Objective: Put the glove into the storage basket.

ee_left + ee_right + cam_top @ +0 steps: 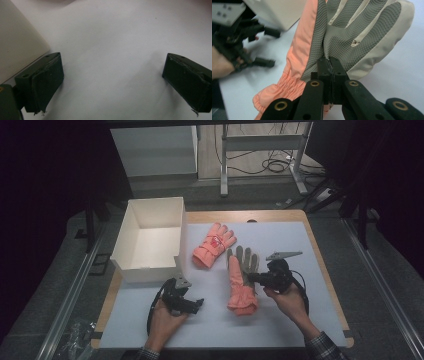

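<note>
Pinching the textured grey-palmed glove (352, 32), right claw (331, 67) clamps fabric.

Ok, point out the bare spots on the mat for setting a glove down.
Bare mat: right of the right gripper, and the near strip between the hands. Crowded: the middle, with both gloves beside the white box.

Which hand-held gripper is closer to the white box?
Left. The left hand-held gripper sits just below the white box, jaws open over the mat. The right hand-held gripper is farther off, pinching the palm-up glove.
</note>
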